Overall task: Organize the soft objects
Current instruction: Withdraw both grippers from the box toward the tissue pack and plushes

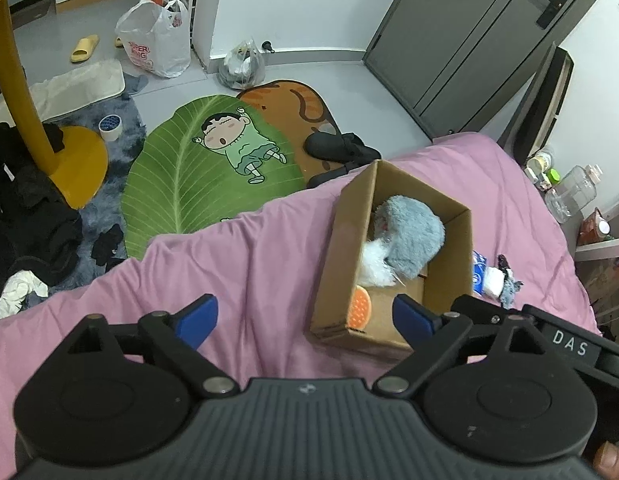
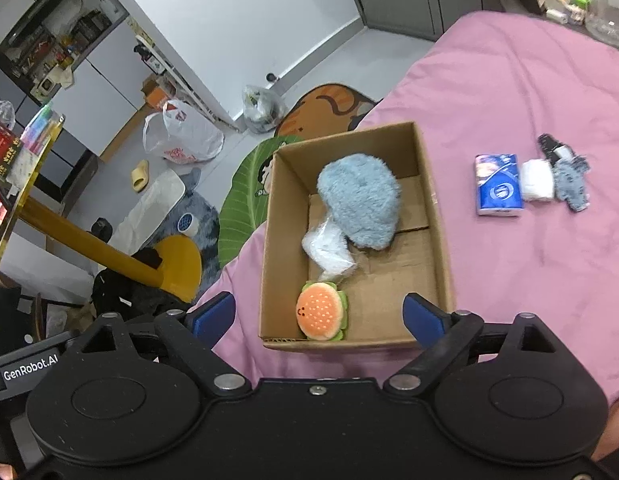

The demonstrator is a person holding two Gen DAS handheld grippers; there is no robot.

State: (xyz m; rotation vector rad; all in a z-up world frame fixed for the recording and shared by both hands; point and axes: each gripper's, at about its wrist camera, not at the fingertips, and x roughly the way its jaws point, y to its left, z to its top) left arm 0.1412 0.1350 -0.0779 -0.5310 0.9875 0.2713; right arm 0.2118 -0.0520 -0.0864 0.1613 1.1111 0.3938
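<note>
Right gripper [image 2: 319,316] spread wide, empty, above cardboard box [image 2: 437,216] on pink bedspread [image 2: 529,92], burger plush [image 2: 320,316], blue fluffy toy [image 2: 361,200], white bundle [image 2: 327,250] inside, left gripper [image 1: 305,316] likewise wide, tissue pack [image 2: 498,185] apart.

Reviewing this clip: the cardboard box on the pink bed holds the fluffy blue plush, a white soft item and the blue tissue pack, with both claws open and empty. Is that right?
Not quite. The blue tissue pack lies on the pink bed outside the cardboard box; the third item inside is the burger plush, with the fluffy blue plush and white soft item. The right wrist view shows this. Left claw and right claw are open and empty.
</note>
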